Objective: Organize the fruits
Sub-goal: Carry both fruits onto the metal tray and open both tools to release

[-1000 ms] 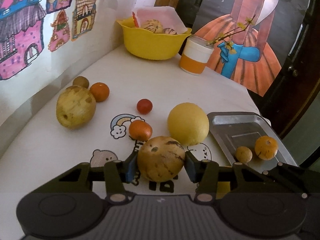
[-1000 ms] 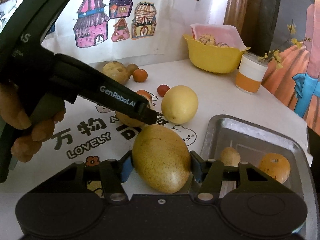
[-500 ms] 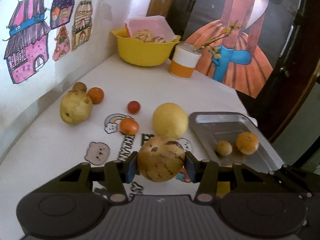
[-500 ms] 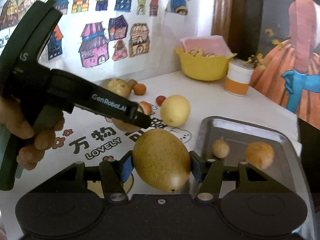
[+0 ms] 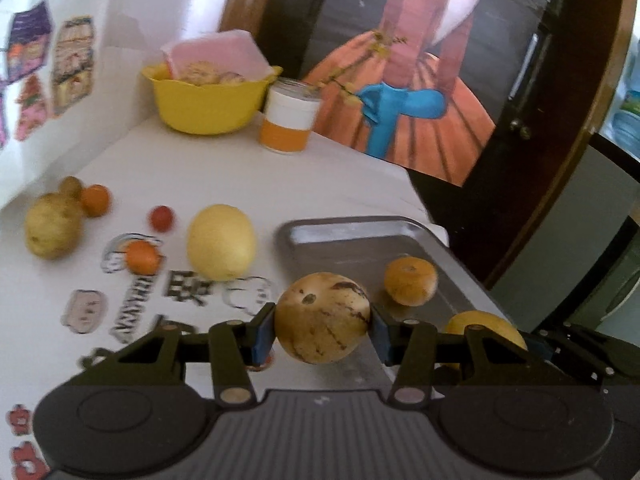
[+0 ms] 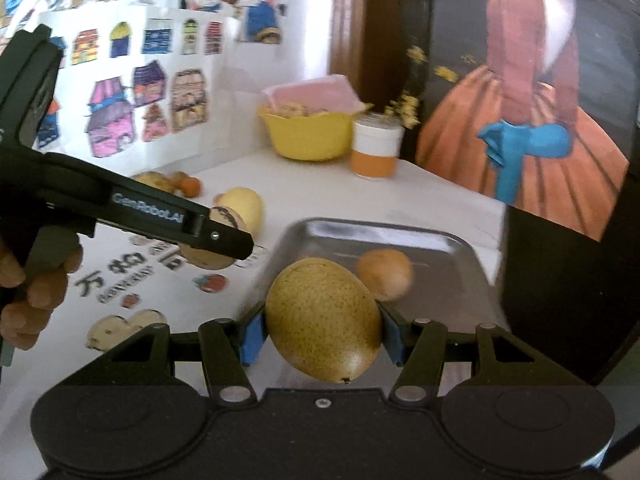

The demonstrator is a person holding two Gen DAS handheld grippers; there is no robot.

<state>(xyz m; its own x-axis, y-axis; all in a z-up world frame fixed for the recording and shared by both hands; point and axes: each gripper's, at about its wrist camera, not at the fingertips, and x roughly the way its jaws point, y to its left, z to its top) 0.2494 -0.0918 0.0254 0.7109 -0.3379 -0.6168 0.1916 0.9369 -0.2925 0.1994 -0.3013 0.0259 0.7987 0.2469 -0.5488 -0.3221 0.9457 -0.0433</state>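
Your left hand-held gripper (image 5: 322, 330) is clamped on a round tan fruit with brown streaks (image 5: 322, 317), pads on opposite sides of its middle, and it's hanging over the near left corner of the metal tray (image 5: 360, 236). Your right hand-held gripper (image 6: 322, 330) is squeezing a speckled egg-shaped fruit (image 6: 323, 322) the same way, above the tray's near edge.

Both look firm-skinned and fairly hefty, so gripping across the widest part seems right to me. The egg-shaped one tapers, so I'd guess it could squirt out if you pinch closer to an end. Probably bruisable too, so set them down, don't drop them.

Next out, an orange (image 5: 410, 280) sits on the tray. Left of the tray on the tabletop (image 5: 240, 176) there's a big yellow fruit (image 5: 221, 242), then smaller ones toward the left edge. At the far edge sits a yellow bowl (image 5: 208, 106) with an orange-and-white cup (image 5: 290, 120) beside it.
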